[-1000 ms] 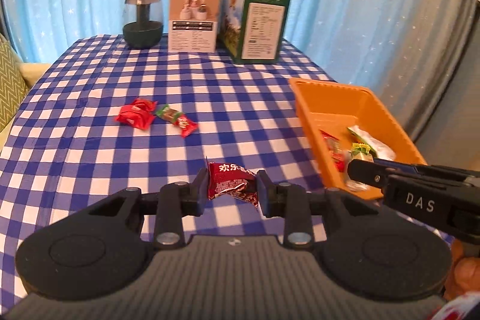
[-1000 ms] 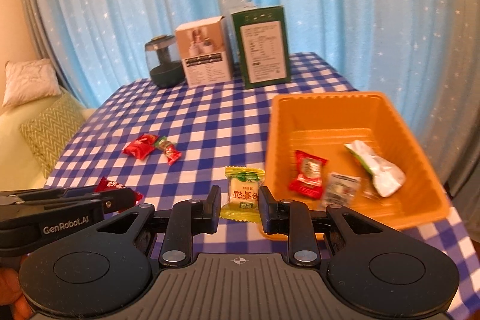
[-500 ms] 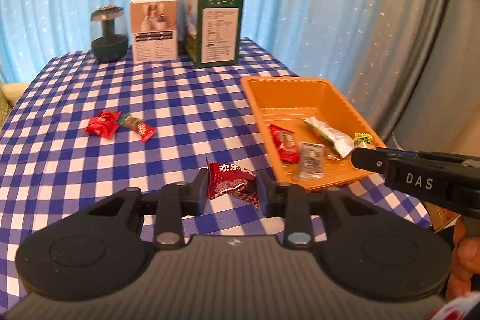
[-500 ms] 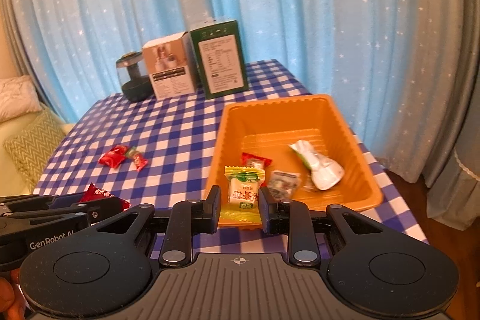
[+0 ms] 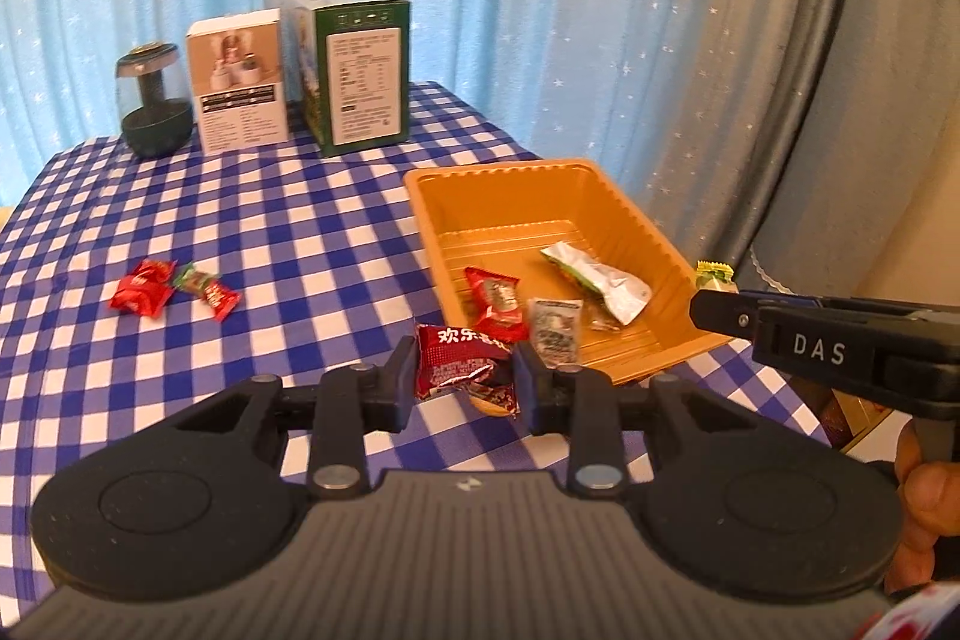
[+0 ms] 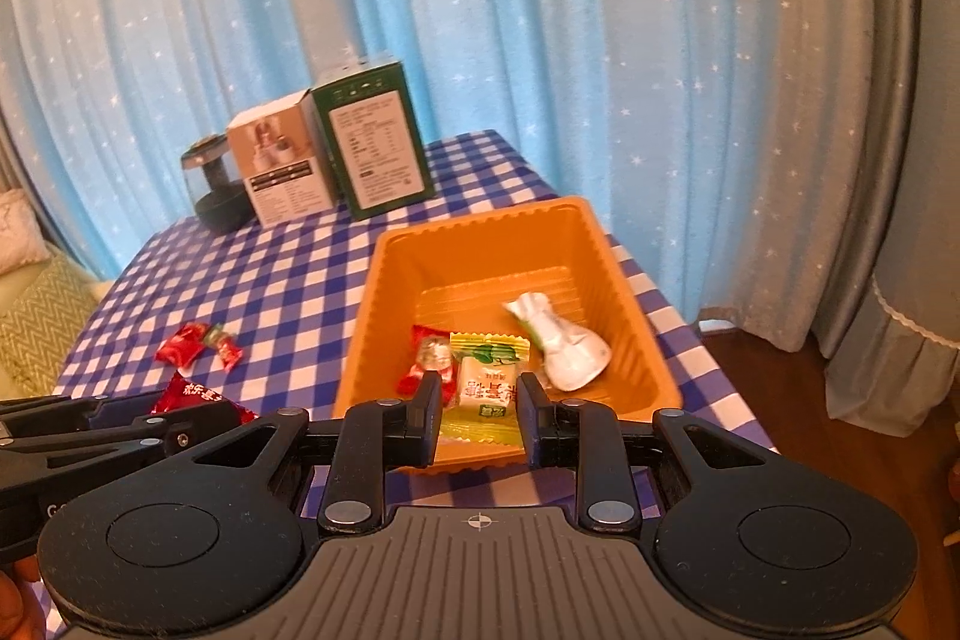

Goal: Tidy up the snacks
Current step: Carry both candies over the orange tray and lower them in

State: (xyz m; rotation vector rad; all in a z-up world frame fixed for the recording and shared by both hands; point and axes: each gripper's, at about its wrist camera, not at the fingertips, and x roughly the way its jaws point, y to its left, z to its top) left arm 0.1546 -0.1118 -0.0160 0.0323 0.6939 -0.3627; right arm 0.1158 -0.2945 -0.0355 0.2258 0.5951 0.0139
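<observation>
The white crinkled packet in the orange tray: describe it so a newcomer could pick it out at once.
Start at the blue-checked table and find the orange tray near its right edge. Among the wrapped snacks on the tray floor, the white crinkled packet lies farthest right. It is the only white one, pinched at its far end and bulging toward the camera; its neighbours are a red candy and a small clear packet.

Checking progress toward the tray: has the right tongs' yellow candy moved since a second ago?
Yes. The yellow candy in the right tongs was over the checked cloth beside the orange tray; now it hangs over the tray's near end.
</observation>
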